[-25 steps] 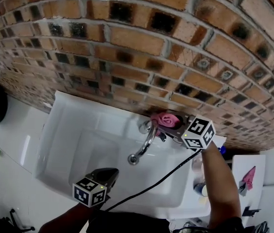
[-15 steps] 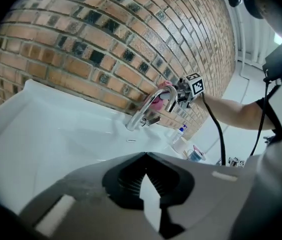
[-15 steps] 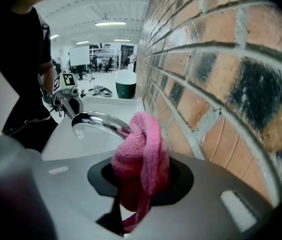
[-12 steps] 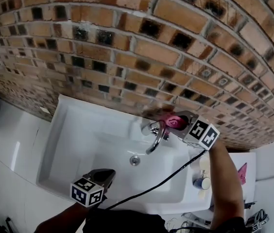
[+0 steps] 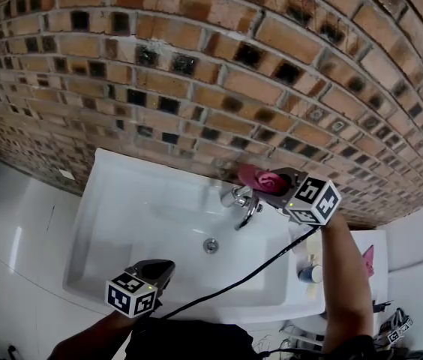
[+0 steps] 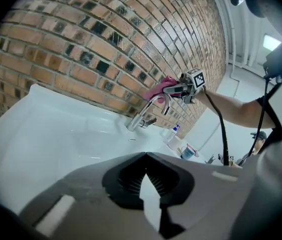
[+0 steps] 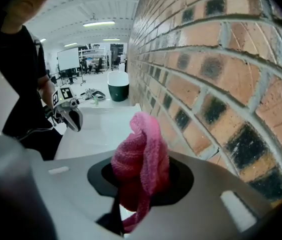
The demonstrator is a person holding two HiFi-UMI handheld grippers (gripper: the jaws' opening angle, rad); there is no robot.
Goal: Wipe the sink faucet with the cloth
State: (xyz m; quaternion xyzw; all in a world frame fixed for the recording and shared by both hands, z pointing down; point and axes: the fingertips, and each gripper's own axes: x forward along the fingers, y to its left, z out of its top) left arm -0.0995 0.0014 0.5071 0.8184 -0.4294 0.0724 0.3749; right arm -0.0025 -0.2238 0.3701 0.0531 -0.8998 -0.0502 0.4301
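Observation:
The chrome faucet (image 5: 243, 205) stands at the back rim of the white sink (image 5: 121, 201), under the brick wall. My right gripper (image 5: 275, 183) is shut on a bunched pink cloth (image 5: 262, 179) and holds it against the top of the faucet, close to the wall. In the right gripper view the cloth (image 7: 141, 159) fills the jaws and hides the faucet. The left gripper view shows the faucet (image 6: 148, 111) with the cloth (image 6: 162, 83) on its arch. My left gripper (image 5: 155, 273) hangs shut and empty over the sink's near rim.
The drain (image 5: 211, 245) lies in the basin below the spout. A small bottle and a cup (image 5: 310, 274) stand on the ledge right of the sink, a pink item (image 5: 367, 261) beyond them. A black cable (image 5: 249, 277) trails from the right gripper across the basin.
The right gripper and the cloth have shifted a little to the right and back along the faucet's top, towards the wall. The left gripper has stayed at the sink's near rim.

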